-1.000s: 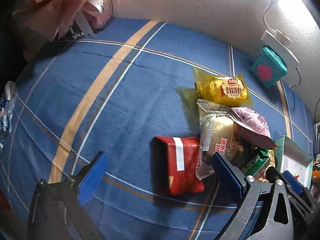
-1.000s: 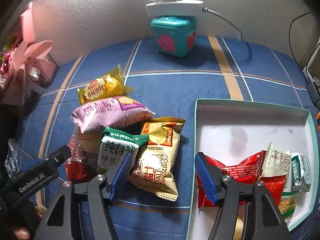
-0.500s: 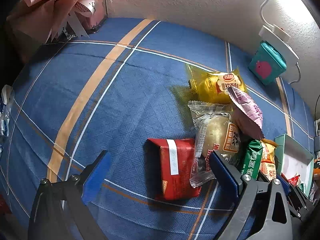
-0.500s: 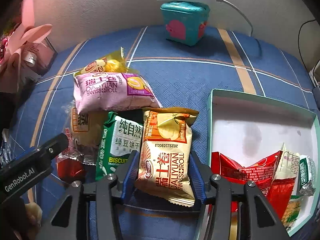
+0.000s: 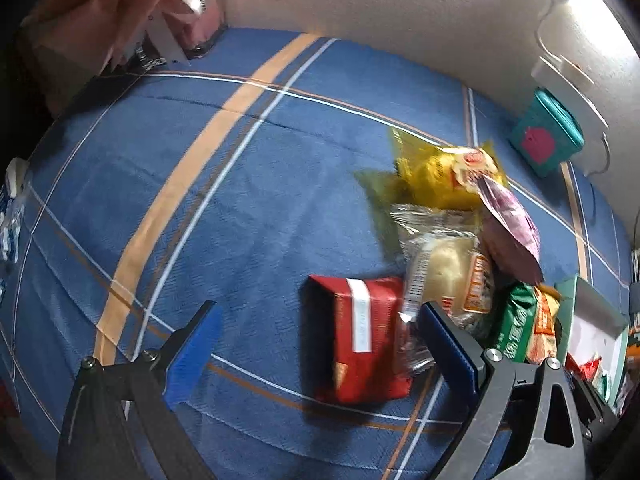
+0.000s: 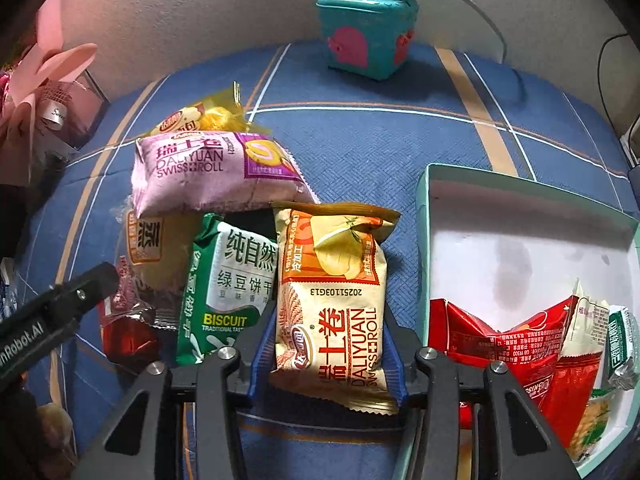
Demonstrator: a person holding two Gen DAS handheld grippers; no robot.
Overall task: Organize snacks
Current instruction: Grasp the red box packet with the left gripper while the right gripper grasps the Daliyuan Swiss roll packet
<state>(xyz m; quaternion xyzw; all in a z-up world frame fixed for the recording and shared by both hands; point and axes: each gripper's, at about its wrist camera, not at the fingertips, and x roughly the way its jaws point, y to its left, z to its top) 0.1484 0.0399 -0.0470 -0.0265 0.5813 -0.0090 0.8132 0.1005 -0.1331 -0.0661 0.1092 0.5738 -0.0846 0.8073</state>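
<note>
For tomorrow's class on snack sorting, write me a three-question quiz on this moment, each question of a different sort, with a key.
1. True or false: the right gripper has its pads pressed on the orange Swiss roll packet.
2. Multiple choice: what lies between the left gripper's wide-open jaws? A) the red packet B) the purple Swiss roll packet C) the teal box
3. Fill in: the green biscuit packet lies directly ____ the orange packet, on its left in the right wrist view.

Key: 1 true, its jaws have just been closing on it. 2 A, untouched. 3 beside.
</note>
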